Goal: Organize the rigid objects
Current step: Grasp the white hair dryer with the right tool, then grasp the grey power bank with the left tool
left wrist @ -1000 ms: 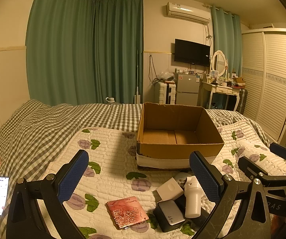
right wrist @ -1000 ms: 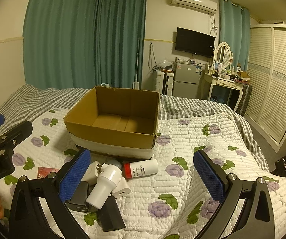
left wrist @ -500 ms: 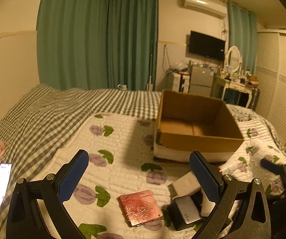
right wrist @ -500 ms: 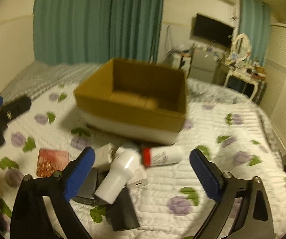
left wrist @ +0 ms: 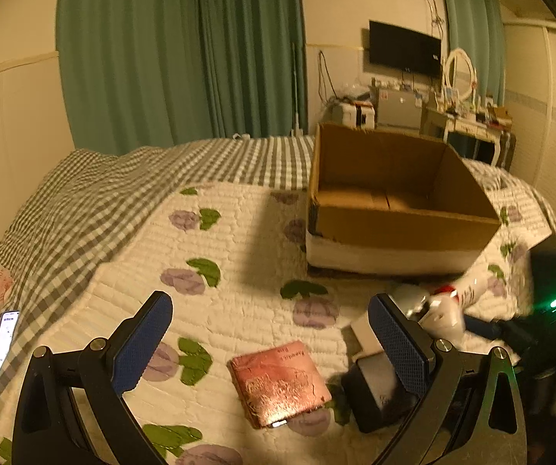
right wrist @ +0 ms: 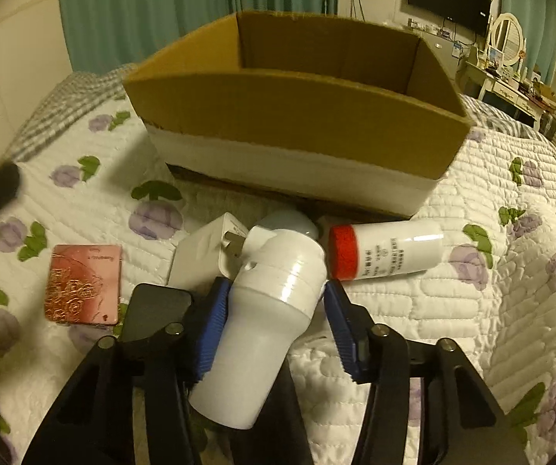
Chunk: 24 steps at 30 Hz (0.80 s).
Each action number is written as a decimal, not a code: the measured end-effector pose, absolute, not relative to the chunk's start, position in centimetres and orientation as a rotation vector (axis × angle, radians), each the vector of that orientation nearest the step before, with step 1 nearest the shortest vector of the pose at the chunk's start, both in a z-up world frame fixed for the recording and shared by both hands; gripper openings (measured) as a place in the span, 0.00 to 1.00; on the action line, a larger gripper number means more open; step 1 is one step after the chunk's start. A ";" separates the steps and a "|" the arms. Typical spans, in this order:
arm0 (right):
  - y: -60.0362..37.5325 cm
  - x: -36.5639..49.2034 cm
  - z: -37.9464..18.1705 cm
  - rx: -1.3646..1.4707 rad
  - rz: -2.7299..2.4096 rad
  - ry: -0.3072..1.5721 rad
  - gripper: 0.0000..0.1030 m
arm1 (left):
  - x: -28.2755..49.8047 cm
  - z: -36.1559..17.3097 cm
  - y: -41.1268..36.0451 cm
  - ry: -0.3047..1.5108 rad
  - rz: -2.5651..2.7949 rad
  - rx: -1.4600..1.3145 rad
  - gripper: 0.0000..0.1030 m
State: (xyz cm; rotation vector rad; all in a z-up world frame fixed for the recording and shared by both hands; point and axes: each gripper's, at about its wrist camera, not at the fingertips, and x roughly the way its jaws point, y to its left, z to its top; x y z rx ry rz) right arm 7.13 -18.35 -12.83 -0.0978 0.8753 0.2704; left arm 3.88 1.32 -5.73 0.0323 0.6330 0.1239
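- The right gripper [right wrist: 274, 302] has its blue-padded fingers [right wrist: 209, 329] on either side of the white plastic bottle [right wrist: 266, 310], pads at or just touching its waist; I judge them gripping or about to, though full contact on the right pad is hard to confirm.
- The white plastic bottle lies on the quilted bed [right wrist: 471, 310], long axis running near-to-far and leaning slightly right, broad base nearest the camera, domed cap pointing toward the cardboard box [right wrist: 297, 116].
- The box stands open just beyond the pile, so the coming move is probably a lift, then forward over its near wall.
- Touching the white plastic bottle: a white charger block [right wrist: 208, 255] on the left and a red-capped white tube [right wrist: 386, 250] on the right, lying crosswise.
- A glossy pink card case [right wrist: 84, 285], flat and rigid, sits further left; a dark matte block [right wrist: 154, 310] lies beside the left finger.
- The left gripper [left wrist: 270, 341] hangs open and empty above the pink card case, so the right hand is nearer the bottle.
- The bottle is smooth, hard and stepped; it may slip on the pads.
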 end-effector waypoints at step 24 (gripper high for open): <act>-25.7 5.3 -9.6 0.060 0.274 0.822 0.49 | 4.2 -14.2 -7.6 0.918 -0.035 0.250 0.92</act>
